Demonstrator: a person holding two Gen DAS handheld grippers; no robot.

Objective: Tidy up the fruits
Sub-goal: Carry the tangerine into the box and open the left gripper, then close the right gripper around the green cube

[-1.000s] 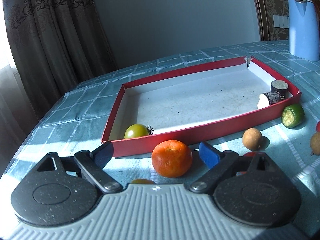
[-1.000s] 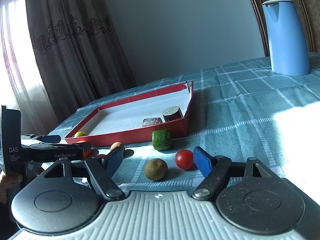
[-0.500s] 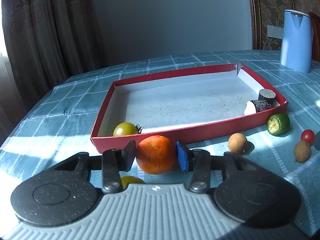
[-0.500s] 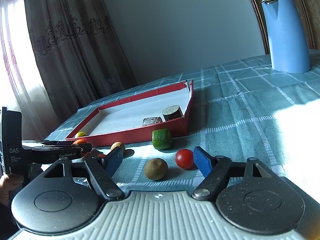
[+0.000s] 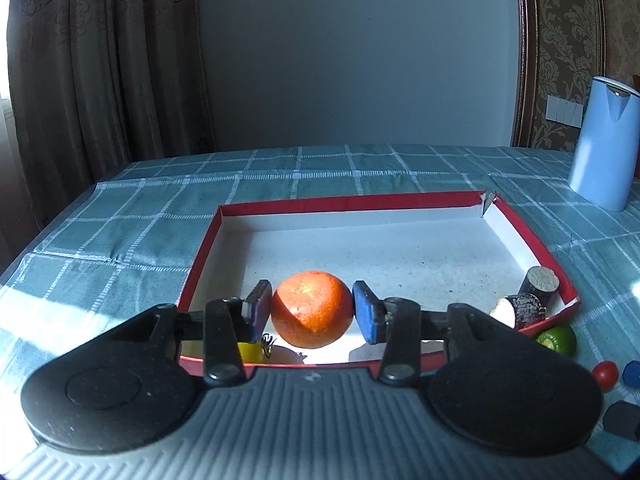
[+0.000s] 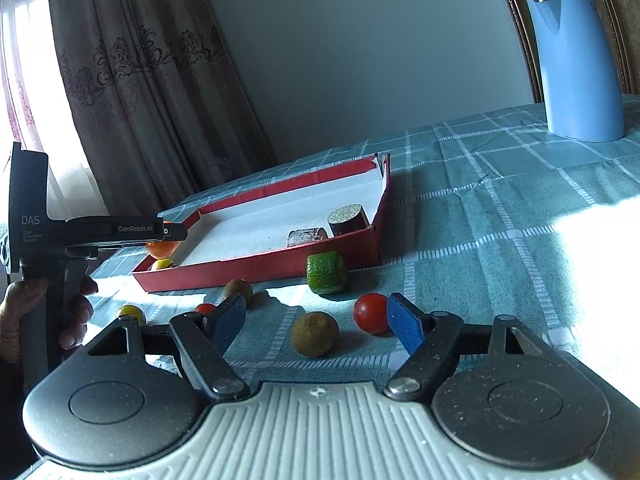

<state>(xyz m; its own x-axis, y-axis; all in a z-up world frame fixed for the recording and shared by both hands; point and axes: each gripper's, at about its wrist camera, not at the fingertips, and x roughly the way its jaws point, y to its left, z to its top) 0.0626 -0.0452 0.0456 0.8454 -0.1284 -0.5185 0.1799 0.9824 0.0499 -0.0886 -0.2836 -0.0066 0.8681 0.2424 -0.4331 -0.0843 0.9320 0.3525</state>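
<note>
My left gripper (image 5: 312, 312) is shut on an orange tangerine (image 5: 313, 309) and holds it above the near left part of the red-walled white tray (image 5: 352, 202). A yellow-green tomato (image 5: 250, 352) lies in the tray under it. Two dark cut pieces (image 5: 536, 286) sit in the tray's near right corner. My right gripper (image 6: 316, 322) is open and empty, low over the table, around a brown longan (image 6: 314, 333) and a red cherry tomato (image 6: 370, 313). A green cut fruit (image 6: 326, 272) lies by the tray's front wall. The left gripper shows in the right wrist view (image 6: 120, 232).
A blue kettle (image 6: 576, 64) stands at the back right on the teal checked tablecloth (image 6: 500, 208). Another longan (image 6: 238, 290), a small red tomato (image 6: 205, 308) and a yellow fruit (image 6: 130, 313) lie in front of the tray. Curtains hang to the left.
My left gripper shut on the tangerine, lifted it off the table and carried it forward over the tray's near left. My right gripper stayed open and barely moved.
</note>
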